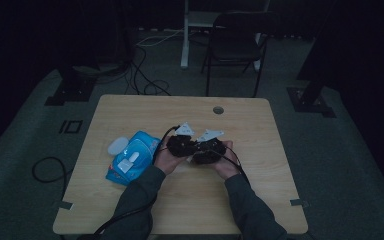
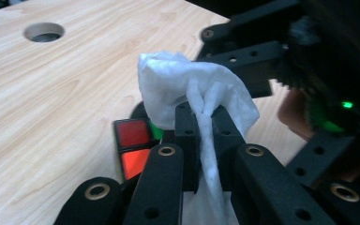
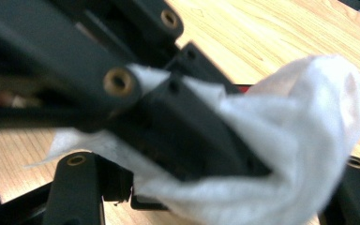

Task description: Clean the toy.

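At mid-table, the left gripper [image 2: 201, 136] clamps a white wipe [image 2: 187, 89] over a cube [image 2: 133, 145] that sits under it, the right gripper's [image 1: 207, 152] jaw state cannot be told, and wiping appears under way, not finished.

white wipe [image 2: 187, 89] and tongs hide most of the red-tiled cube [image 2: 132, 143].
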Demonstrator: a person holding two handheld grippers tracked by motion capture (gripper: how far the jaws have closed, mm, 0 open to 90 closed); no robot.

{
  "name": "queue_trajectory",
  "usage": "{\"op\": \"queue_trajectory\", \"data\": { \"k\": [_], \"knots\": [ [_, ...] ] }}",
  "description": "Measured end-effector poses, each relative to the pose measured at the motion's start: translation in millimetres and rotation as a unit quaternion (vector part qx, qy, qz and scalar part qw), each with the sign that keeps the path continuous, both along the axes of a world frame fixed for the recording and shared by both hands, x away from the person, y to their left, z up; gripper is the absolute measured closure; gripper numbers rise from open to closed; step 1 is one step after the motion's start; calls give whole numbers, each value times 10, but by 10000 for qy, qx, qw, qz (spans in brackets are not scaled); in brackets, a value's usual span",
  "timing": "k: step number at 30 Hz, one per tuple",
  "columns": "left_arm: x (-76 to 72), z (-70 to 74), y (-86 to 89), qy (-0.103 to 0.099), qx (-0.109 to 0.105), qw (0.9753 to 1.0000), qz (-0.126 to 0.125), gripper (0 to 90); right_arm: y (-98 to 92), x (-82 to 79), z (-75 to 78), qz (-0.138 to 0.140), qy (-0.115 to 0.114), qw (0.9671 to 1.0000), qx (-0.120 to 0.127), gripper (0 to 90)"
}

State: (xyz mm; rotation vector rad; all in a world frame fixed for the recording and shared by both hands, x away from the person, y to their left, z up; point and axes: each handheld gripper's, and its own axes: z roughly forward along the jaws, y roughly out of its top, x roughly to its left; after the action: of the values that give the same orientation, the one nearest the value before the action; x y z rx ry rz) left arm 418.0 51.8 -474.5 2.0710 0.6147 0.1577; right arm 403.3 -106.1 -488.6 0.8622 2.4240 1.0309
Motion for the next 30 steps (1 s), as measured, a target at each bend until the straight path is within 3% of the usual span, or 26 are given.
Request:
{"op": "queue_trajectory", "data": {
  "k": [9, 15, 18, 22, 30],
  "knots": [
    [60, -15, 141, -65, -53, 9984, 560, 859, -7, -10, 1, -14, 30, 10000, -4, 342],
    [105, -46, 251, -32, -55, 9959, 906, 858, -37, -12, 6, -10, -8, 10000, 23, 342],
    [124, -79, 328, 42, -166, 9940, 1078, 858, -60, -18, 29, -14, -33, 10000, 86, 342],
    [133, -84, 353, 66, -167, 9935, 1127, 858, -94, -21, 43, -13, -49, 9999, 109, 343],
    [122, -87, 309, 115, -253, 9950, 957, 857, -79, -41, 62, 86, -96, 9999, 104, 342]
  ]
}}
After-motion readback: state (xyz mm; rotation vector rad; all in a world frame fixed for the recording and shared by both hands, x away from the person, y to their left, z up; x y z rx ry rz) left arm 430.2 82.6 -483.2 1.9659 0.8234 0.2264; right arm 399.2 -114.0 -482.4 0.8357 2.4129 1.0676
